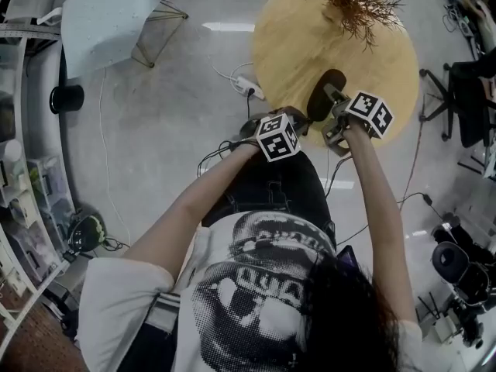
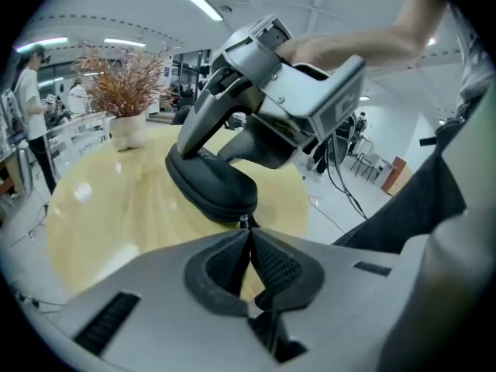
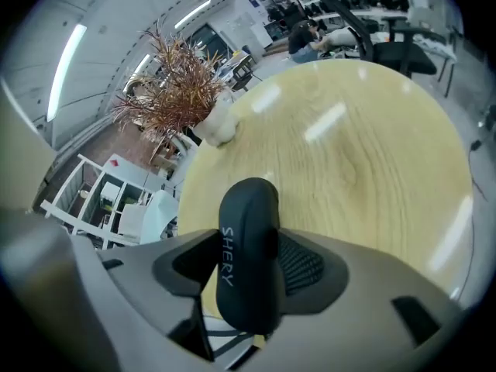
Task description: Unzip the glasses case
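Black case clamped edge-up in right gripper at wood table's edge; left gripper pressed together, pinching zip pull (tiny, at case's end).

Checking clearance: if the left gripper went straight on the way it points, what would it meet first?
The glasses case, just beyond the shut left gripper, which seems to pinch its zipper pull; the right gripper holds the case there.

floor: pale grey | round wooden table | ceiling strip lights
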The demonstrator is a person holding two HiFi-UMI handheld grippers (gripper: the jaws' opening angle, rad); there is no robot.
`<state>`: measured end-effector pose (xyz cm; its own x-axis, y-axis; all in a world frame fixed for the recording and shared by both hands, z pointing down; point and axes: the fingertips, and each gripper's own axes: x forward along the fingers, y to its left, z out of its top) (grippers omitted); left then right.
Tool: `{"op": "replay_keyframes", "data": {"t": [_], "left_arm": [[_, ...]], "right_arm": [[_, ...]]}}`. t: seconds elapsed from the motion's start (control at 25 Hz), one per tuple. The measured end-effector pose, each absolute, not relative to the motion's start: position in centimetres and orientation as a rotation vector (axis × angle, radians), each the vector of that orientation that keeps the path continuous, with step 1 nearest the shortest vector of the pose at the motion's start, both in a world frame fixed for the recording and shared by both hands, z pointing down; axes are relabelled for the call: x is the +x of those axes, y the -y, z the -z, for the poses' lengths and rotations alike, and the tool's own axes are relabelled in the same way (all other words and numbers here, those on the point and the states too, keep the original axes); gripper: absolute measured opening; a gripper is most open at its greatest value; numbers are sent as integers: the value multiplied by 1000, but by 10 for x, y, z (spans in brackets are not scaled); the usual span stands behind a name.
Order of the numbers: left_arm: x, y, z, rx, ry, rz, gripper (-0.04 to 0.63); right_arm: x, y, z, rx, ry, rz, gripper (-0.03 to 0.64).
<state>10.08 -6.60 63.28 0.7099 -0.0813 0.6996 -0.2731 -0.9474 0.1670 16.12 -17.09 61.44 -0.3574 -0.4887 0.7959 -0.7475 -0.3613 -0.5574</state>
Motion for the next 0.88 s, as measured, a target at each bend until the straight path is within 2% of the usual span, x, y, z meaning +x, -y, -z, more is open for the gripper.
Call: {"op": "replay_keyframes", "data": {"t": [0.36, 0.88], "left_arm": [[70, 86, -631, 2547, 500, -964, 14], [76, 85, -632, 2576, 441, -948, 14]], "right_arm": [[151, 176, -616, 1870, 1433, -1993, 241], [148, 177, -618, 2005, 1371, -1999, 241]]}}
